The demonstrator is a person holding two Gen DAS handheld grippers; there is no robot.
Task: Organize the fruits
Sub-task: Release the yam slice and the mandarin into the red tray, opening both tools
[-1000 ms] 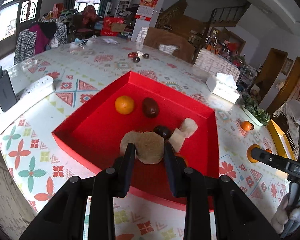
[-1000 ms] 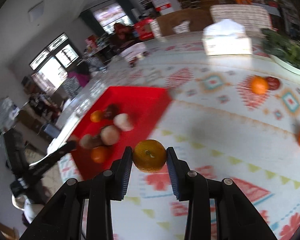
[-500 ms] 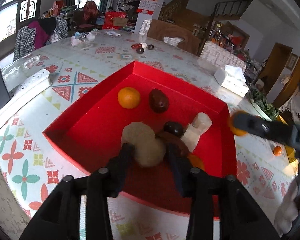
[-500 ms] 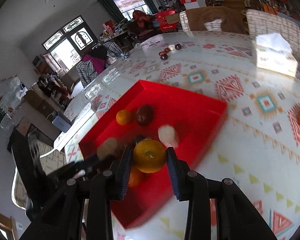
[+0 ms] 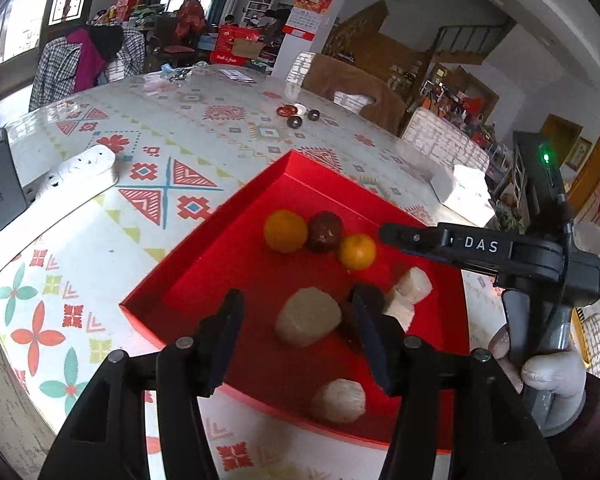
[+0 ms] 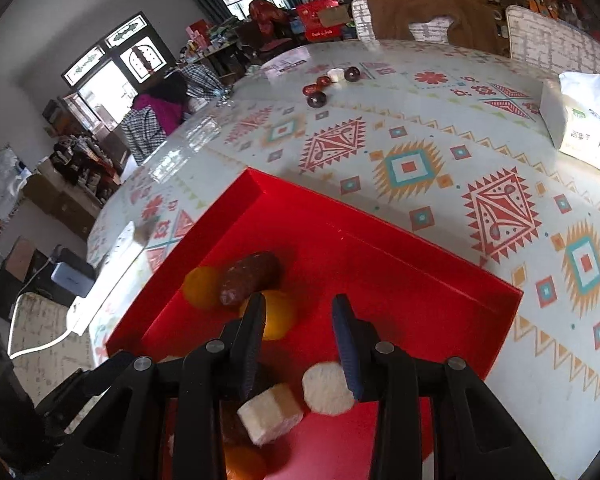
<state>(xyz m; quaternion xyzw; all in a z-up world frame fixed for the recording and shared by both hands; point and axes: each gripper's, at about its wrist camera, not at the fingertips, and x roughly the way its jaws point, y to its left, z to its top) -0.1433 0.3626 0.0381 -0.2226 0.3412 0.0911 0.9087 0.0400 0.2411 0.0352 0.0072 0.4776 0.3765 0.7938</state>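
Orange [image 5: 357, 251] now released, lying in tray [image 5: 204, 264] beside dark fruit [image 5: 325, 231]; right gripper [image 6: 299, 312] spread, empty. Left gripper [image 5: 298, 312] spread too. Only right view shows tissue box [image 6: 580, 120]; orange half-hidden there behind finger

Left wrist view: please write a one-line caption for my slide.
Open left gripper above a red tray holding oranges and pale pieces, with the right gripper beside an orange.
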